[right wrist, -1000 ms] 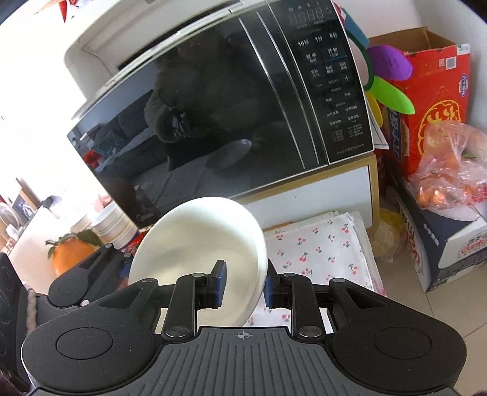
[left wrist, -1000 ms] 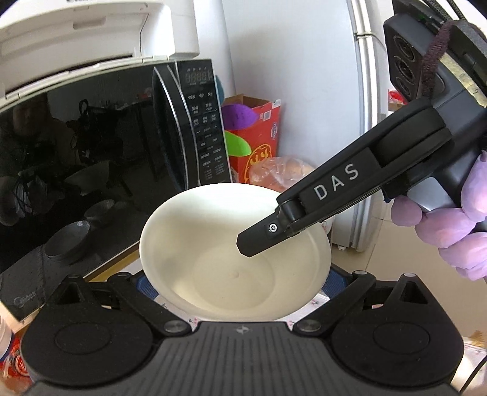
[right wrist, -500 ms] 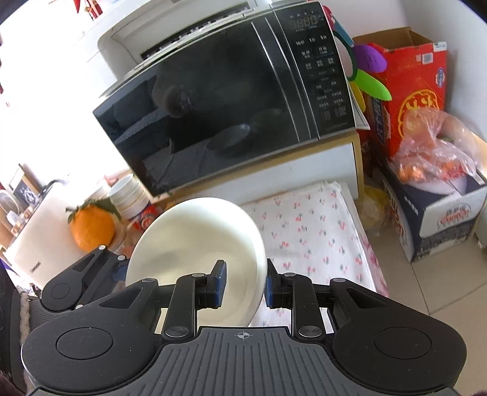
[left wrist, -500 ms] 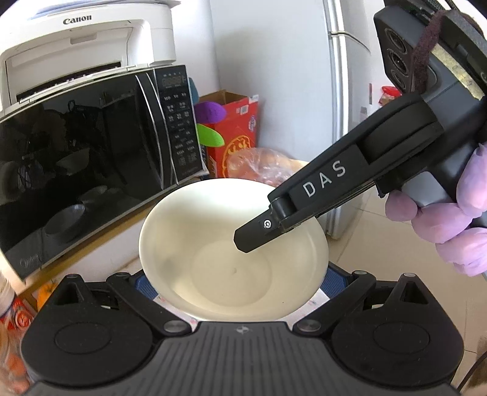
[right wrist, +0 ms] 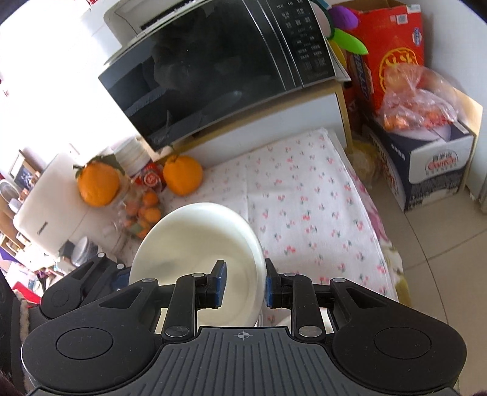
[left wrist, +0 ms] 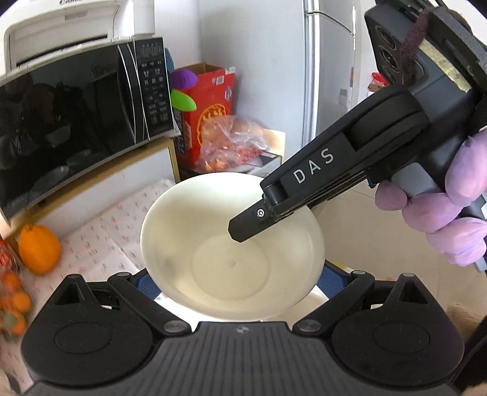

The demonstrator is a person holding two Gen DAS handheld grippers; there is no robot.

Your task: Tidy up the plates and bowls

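Observation:
A white bowl (left wrist: 231, 240) hangs in the air, tilted, over a floral cloth (right wrist: 304, 198). My left gripper (left wrist: 239, 280) spans it from below, its blue pads (left wrist: 146, 283) lying against the bowl's outer wall on both sides. My right gripper (right wrist: 243, 284) comes in from the right, held by a hand in a purple glove (left wrist: 450, 219). One of its fingers (left wrist: 246, 228) is inside the bowl, and its pads pinch the bowl's rim (right wrist: 258, 268). The underside of the bowl is hidden.
A black microwave (right wrist: 213, 70) stands on a shelf behind the cloth, with a printer (left wrist: 70, 27) on top. Two oranges (right wrist: 182, 175), a jar of small fruit (right wrist: 143, 213) and stacked white bowls (right wrist: 131, 155) sit left. Cartons and a bag of fruit (right wrist: 420, 100) stand right.
Both grippers have carried the bowl together away from the microwave and slightly down. The floral cloth and the oranges have come into view below it. The grips look the same.

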